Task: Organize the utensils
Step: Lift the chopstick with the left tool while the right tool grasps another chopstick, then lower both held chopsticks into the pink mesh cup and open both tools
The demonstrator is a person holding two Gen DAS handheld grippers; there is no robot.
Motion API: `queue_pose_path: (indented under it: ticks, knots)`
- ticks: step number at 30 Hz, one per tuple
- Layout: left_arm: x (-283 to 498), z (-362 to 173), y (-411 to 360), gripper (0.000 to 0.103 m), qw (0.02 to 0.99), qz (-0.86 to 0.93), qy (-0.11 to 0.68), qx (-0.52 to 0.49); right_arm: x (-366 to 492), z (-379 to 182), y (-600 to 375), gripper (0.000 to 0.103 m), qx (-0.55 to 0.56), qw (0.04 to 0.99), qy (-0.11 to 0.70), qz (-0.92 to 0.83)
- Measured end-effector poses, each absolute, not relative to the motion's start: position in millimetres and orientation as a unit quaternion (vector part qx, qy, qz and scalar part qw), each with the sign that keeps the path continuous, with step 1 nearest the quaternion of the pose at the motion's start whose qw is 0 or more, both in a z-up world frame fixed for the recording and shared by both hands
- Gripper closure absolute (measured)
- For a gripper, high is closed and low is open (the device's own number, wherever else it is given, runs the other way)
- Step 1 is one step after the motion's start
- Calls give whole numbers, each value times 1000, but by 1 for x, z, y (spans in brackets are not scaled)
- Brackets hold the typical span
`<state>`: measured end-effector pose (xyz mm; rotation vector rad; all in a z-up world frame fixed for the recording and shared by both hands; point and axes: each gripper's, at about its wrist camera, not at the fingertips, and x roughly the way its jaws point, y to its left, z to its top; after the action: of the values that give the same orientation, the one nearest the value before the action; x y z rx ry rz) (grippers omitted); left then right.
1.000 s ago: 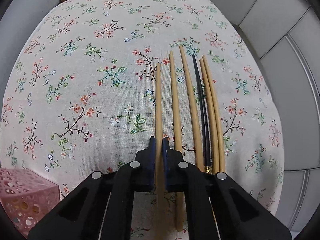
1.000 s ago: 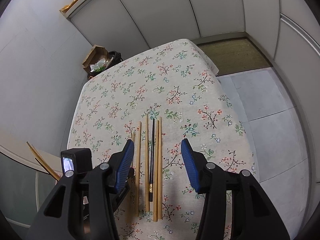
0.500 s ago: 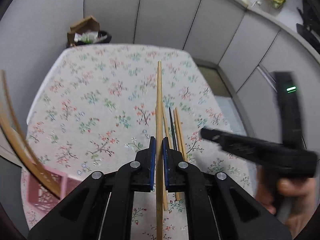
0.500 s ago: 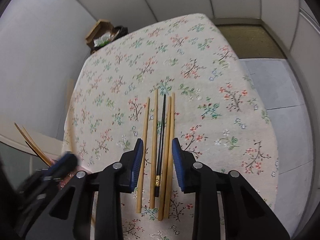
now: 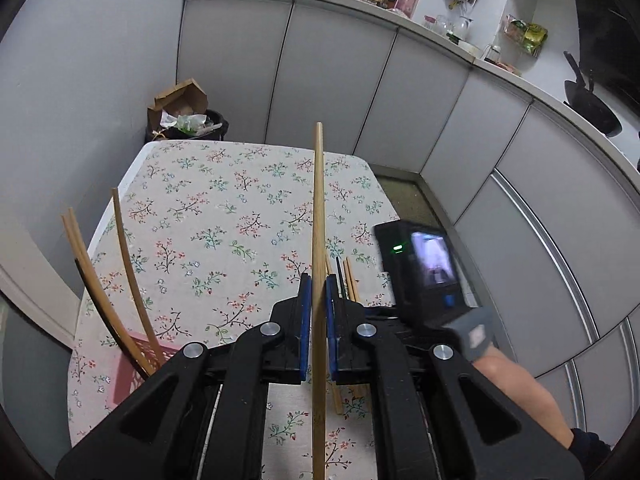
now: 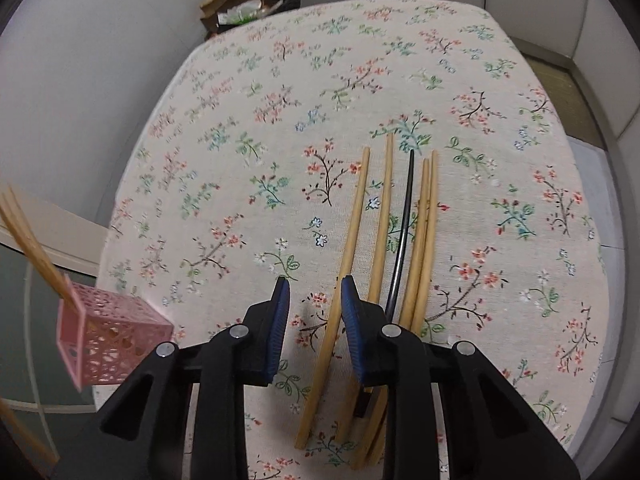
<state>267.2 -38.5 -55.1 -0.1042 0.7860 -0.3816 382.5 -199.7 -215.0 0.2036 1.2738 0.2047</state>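
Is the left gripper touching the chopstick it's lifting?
Touching. The left wrist view shows the left gripper with its blue jaws shut on the bamboo chopstick, held above the table.

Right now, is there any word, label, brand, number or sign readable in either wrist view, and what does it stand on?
None can be read.
Black camera unit on the right gripper: lit screen and green light, blurred, no text legible.
Packets and bottles on the far kitchen counter: labels too small to read.
Black chopstick on the floral tablecloth: no legible marking.
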Motion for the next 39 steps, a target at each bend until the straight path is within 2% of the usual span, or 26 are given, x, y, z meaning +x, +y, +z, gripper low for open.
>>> queue_pose_path:
  ticks: [4, 6, 8, 14, 27, 39]
  knots:
    - [266, -53, -30, 97, 910, -184, 369, -48, 394, -236, -194, 80, 76, 785, 611, 65]
    - [266, -51, -25, 97, 912, -181, 364, -49, 394, -240, -188, 93, 50, 788, 612, 53]
    - [266, -49, -18, 97, 913, -180, 361, -56, 393, -227, -185, 96, 57, 789, 609, 58]
    - [261, -39, 2, 97, 922, -169, 342, -69, 375, -143, -188, 96, 84, 857, 500, 95]
    - [255, -39, 59, 97, 958, -97, 256, -79, 323, -57, -166, 96, 160, 932, 268, 182]
    - [260, -64, 73, 97, 968, -39, 238, -75, 317, -65, -128, 96, 169, 924, 259, 224]
